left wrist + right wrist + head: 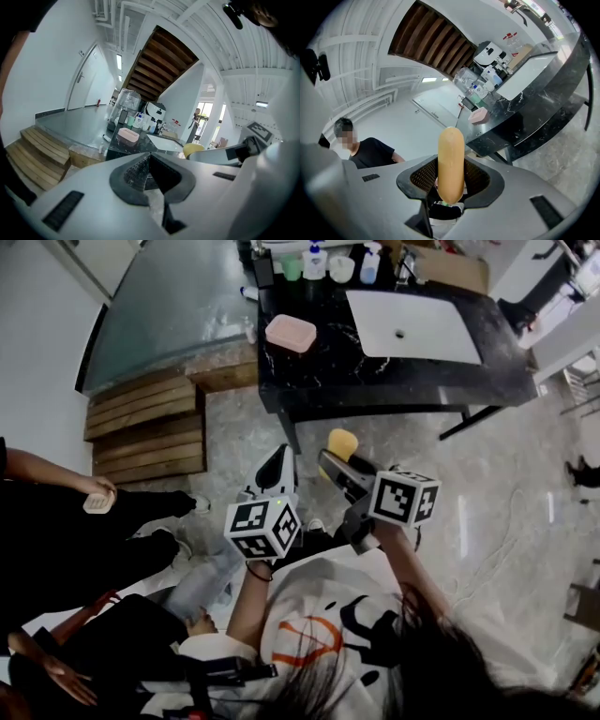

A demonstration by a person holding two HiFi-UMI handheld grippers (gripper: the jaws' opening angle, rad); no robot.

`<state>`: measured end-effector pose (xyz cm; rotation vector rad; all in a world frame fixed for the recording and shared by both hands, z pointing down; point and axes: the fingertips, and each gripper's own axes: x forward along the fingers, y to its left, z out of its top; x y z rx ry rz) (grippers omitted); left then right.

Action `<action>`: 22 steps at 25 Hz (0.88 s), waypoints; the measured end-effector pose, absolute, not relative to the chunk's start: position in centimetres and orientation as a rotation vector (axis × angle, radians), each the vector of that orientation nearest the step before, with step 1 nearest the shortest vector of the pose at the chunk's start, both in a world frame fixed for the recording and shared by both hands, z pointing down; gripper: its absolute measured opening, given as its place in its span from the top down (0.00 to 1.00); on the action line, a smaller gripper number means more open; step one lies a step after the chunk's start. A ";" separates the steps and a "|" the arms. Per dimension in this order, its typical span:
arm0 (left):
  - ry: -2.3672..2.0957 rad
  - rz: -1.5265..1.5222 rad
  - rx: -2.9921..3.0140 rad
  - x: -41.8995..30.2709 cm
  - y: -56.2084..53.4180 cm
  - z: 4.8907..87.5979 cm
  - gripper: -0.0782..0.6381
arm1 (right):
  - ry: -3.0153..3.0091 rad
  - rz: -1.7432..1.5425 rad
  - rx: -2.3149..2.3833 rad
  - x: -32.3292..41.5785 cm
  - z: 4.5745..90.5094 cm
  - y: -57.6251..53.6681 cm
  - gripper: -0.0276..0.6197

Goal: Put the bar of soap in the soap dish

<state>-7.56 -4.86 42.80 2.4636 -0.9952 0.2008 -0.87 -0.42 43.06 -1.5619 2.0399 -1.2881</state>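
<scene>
A yellow bar of soap (451, 159) stands on end between the jaws of my right gripper (451, 182), which is shut on it. In the head view the soap (342, 441) sticks out of that gripper (336, 459) above the floor, short of the black counter (328, 381). The pink soap dish (291, 332) sits on the counter's left part, far ahead of both grippers; it also shows as the dish (128, 135) and the dish (478, 116). My left gripper (278, 467) hangs beside the right one, jaws together, shut (149, 161) on nothing.
A white sink basin (412, 324) lies in the counter right of the dish, with bottles and cups (314, 261) along the back. Wooden steps (145, 427) and a grey glass panel (169, 306) lie to the left. A person's hand (98, 501) is at the far left.
</scene>
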 end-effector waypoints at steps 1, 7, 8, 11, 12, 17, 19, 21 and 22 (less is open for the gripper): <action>-0.986 0.201 2.469 -7.3 -4.9 42.7 0.89 | 2.039 -1.291 -1.567 -0.8 43.1 -0.4 0.70; -0.943 0.220 2.499 -6.6 -4.3 42.8 0.89 | 2.005 -1.300 -1.596 -0.4 43.5 0.0 0.70; -0.945 0.216 2.501 -6.6 -4.4 42.7 0.89 | 2.007 -1.298 -1.598 -0.4 43.4 0.0 0.70; -0.948 0.189 2.498 -6.6 -4.8 42.4 0.89 | 2.020 -1.289 -1.609 -0.5 43.1 -0.1 0.70; -0.947 0.180 2.495 -6.6 -4.9 42.3 0.89 | 2.025 -1.289 -1.612 -0.6 43.0 -0.2 0.70; -0.975 0.164 2.464 -7.4 -5.4 42.7 0.89 | 2.061 -1.303 -1.594 -1.3 43.1 -1.3 0.70; -0.993 0.175 2.449 -7.7 -5.7 43.1 0.89 | 2.072 -1.316 -1.577 -1.5 43.3 -1.8 0.70; -1.008 0.188 2.438 -7.9 -6.1 43.5 0.89 | 2.076 -1.333 -1.560 -1.7 43.7 -2.2 0.70; -1.012 0.190 2.437 -7.9 -6.4 43.6 0.89 | 2.078 -1.336 -1.554 -1.7 43.8 -2.5 0.70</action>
